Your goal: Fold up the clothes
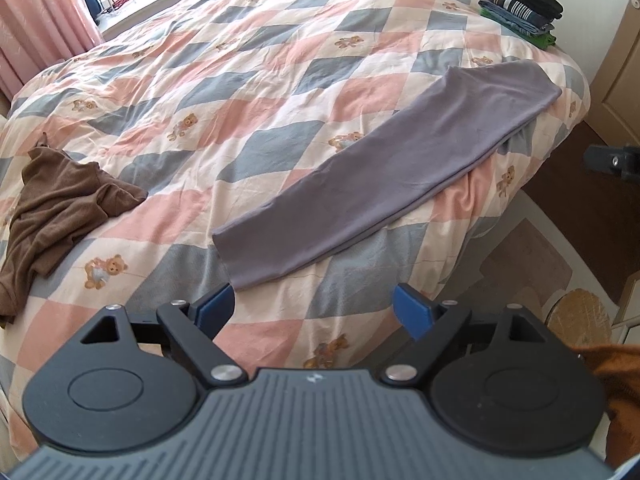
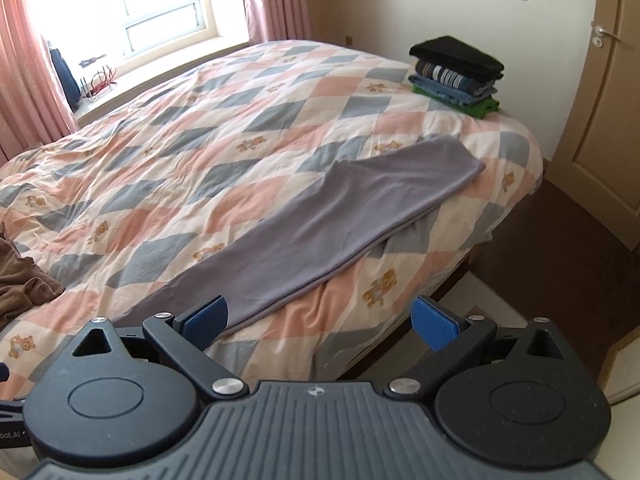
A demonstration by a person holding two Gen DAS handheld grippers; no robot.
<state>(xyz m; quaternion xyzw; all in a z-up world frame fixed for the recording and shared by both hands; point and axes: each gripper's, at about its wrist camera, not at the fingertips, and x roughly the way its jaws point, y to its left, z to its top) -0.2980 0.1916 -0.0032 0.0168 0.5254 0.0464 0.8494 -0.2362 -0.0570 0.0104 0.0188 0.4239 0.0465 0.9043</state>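
Lying diagonally across the near right part of a bed, a long grey-lilac garment of soft knit cloth (image 1: pixel 384 168) is seen folded lengthwise into a narrow strip, its layered edges showing along the side nearer the bed's edge. Its near end is found just beyond the left gripper (image 1: pixel 316 310), whose two blue-padded fingers (image 1: pixel 412 312) are spread wide apart with nothing between them. The garment is not touched by these fingers; it lies just ahead of them.

The right gripper (image 2: pixel 320 318) is likewise held with its blue pads (image 2: pixel 434 322) set far apart and nothing grasped. In the right wrist view the near end of the grey-lilac garment (image 2: pixel 320 224) is partly covered by the left-hand finger, and whether cloth and pad touch cannot be told.

The bed is covered by a quilted bedspread of pink, grey-blue and cream diamonds printed with small teddy bears (image 1: pixel 248 92), somewhat creased. A crumpled brown knit garment (image 1: pixel 60 204) is left unfolded at the left side of the bedspread, well apart from the grey-lilac one. At the far right corner a stack of folded clothes (image 2: pixel 458 74) is set, black on top, then striped, blue and green beneath. Pink curtains (image 2: pixel 24 68) are hung beside a bright window (image 2: pixel 132 4), and a pale wooden door (image 2: pixel 604 120) is seen at the right.
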